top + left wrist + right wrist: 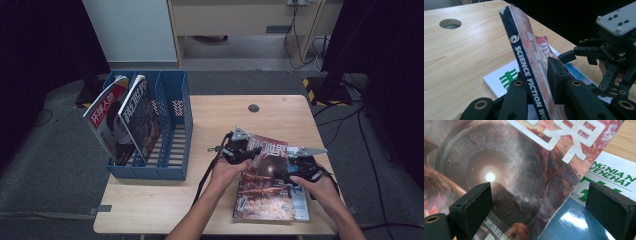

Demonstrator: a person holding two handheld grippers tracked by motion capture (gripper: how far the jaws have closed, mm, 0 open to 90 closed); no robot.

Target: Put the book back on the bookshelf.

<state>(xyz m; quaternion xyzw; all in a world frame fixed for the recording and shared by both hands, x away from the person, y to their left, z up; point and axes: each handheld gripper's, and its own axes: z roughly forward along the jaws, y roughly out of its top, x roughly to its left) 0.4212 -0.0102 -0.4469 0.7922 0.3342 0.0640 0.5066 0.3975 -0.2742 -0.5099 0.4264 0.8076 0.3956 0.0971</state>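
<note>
- My left gripper (pixel 243 150) has its jaws clamped on the spine edge of the top magazine (pixel 264 175); in the left gripper view the dark spine (pixel 527 72) stands between the two black jaws, tilted up off the surface (pixel 461 57).
- No earlier picture is at hand, so I report only the grip as it stands: pads pressing on that magazine from both sides.
- My right gripper (pixel 299 167) has its jaws spread wide. In the right gripper view the left pad (pixel 474 202) sits over the red cover (pixel 506 180) and the right pad (pixel 611 207) over the second magazine (pixel 579 222) beneath; neither pad presses on anything that I can see.
- The top magazine lies at the near right of the surface, between my two hands, its left edge lifted by the left gripper, its right part lying on the white-and-blue second magazine.
- The second magazine lies flat beneath it, showing at the right and near edges in the high view (pixel 302 202).
- At the far left a blue file rack (pixel 175 125) stands on the surface, with two more magazines (pixel 125 120) leaning upright in its left compartments.
- A round cable hole (pixel 254 108) is in the far middle of the surface.
</note>
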